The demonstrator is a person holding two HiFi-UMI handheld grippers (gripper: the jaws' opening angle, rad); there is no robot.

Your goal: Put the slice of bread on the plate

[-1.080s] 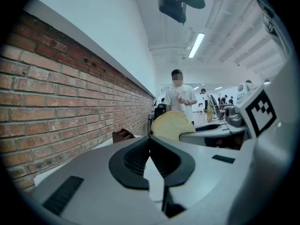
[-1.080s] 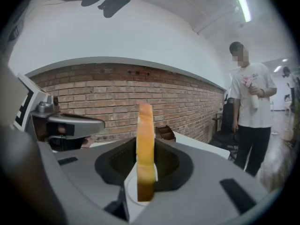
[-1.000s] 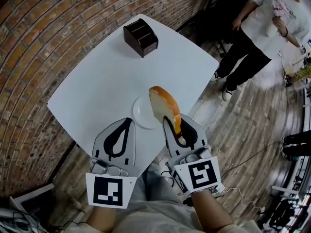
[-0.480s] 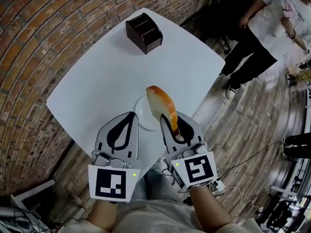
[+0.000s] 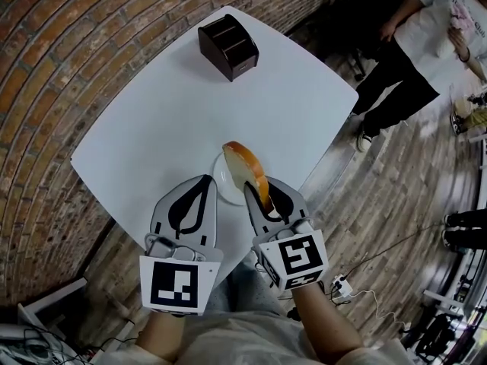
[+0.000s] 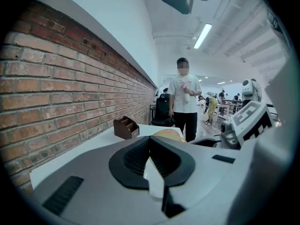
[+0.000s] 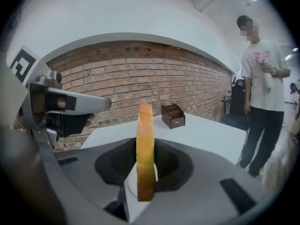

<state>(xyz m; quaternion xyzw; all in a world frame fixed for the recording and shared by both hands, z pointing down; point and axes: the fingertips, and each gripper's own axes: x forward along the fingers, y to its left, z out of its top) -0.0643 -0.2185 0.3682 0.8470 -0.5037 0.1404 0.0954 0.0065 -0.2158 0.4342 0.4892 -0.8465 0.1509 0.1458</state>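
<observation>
Your right tool (image 5: 257, 194) grips the bread slice (image 5: 245, 164) on its edge, seemingly just above the plate (image 5: 220, 175). Your left tool (image 5: 199, 182) is closed and empty. Next, lower the slice, tilt it flat, then release.

Holder: dark brown wooden divided box (image 5: 228, 46), far corner of white square tabletop (image 5: 152, 128)
Backdrop: red brick wall (image 5: 46, 59)
Bystander: person in white T-shirt (image 5: 415, 36), standing

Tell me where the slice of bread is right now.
Head view, lower centre: the slice of bread stands on edge, held by the right gripper, just above the white plate at the near edge of the table.
</observation>
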